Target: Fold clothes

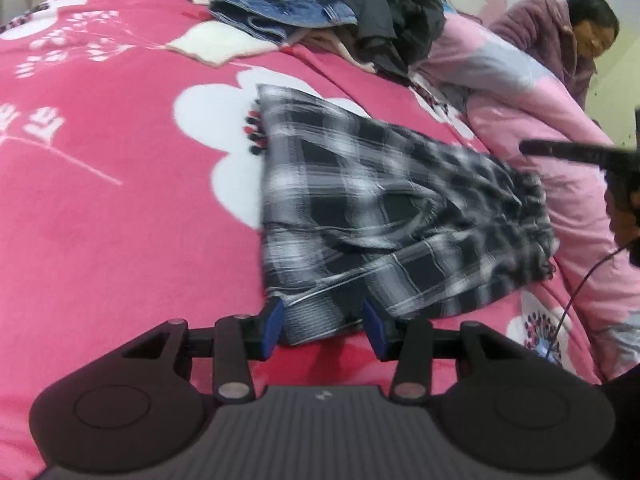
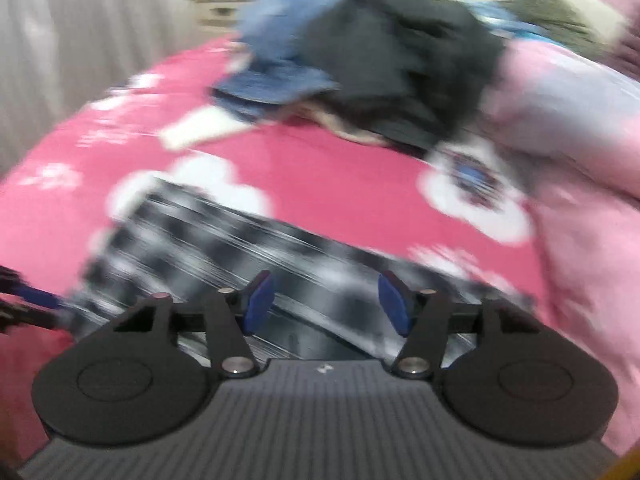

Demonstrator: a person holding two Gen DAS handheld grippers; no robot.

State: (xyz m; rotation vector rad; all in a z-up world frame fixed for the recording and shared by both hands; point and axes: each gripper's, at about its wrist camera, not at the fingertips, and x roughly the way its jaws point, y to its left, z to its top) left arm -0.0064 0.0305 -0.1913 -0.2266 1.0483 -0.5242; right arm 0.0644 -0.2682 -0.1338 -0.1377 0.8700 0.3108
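Between the blue pads (image 1: 274,326) of the left hand-held gripper (image 1: 325,326) sits the near hem of a black-and-white plaid garment (image 1: 380,216). The jaws stand partly apart with the folded edge between them; whether the pads actually press on it I cannot tell. Beyond the hem the garment lies spread on the pink flowered bed (image 1: 120,208), with a pile of jeans and dark clothes (image 1: 320,8) behind and a person in a purple top (image 1: 560,40) at the far right. This gripper tilts steeply down toward the cloth.

From the right wrist, heavily blurred, the right hand-held gripper (image 2: 326,306) hangs over the same plaid garment (image 2: 200,232), jaws fairly wide and nothing between them, also pitched downward.

I judge that a fold is being started; next, both grippers need firm bites on matching edges.
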